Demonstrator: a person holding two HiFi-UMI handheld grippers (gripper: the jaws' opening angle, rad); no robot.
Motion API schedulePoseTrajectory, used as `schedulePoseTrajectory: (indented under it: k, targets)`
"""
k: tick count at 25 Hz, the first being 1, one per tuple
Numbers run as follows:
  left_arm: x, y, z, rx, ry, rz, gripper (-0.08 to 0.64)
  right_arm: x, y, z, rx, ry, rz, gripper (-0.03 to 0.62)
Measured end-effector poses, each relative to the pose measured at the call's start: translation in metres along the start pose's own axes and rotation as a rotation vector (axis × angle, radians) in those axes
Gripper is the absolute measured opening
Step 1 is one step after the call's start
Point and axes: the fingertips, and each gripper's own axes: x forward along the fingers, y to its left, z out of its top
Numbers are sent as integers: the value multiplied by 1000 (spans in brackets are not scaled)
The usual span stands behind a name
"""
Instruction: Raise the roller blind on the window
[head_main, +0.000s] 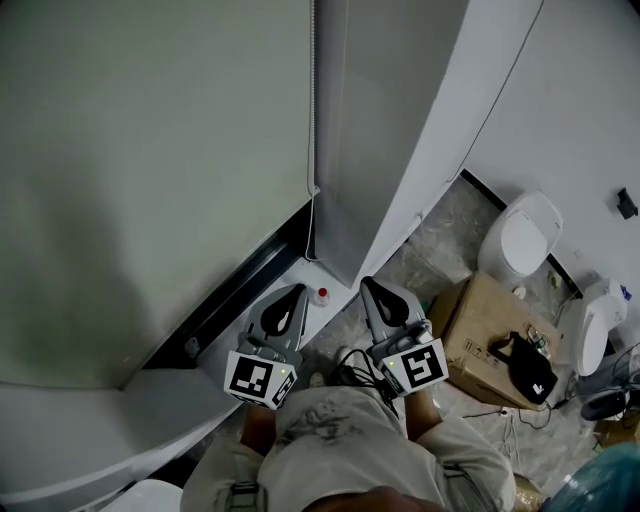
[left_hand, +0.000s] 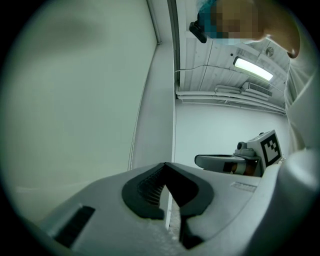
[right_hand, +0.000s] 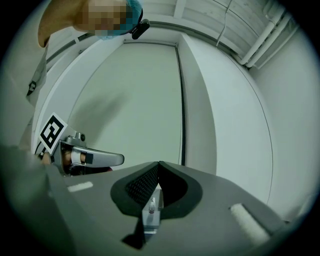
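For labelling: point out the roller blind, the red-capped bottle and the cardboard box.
roller blind (head_main: 150, 150), head view, middle of its fabric.
red-capped bottle (head_main: 321, 296), head view, its cap.
cardboard box (head_main: 478, 322), head view, its top face.

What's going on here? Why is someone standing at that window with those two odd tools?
A person stands at a window with a two-jaw gripper in each hand. The left gripper and the right gripper both point toward the window, jaws shut and holding nothing. The roller blind appears to be fully down over the glass. A thin cord hangs at its right edge, untouched. Raising the blind has not started yet.
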Motion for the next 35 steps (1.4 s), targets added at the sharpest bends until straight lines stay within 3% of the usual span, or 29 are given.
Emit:
schedulePoseTrajectory:
  k: [17,23,35]
  targets:
    - [81,10,11,20,2,103,5,40,-60,6,32,-36,152,11]
    - [105,23,16,44,17,109,5,56,-75,9,49,-56,151,11]
    - [142,59,9,29,17,46,6,88,-87,1,43,-39,71,11]
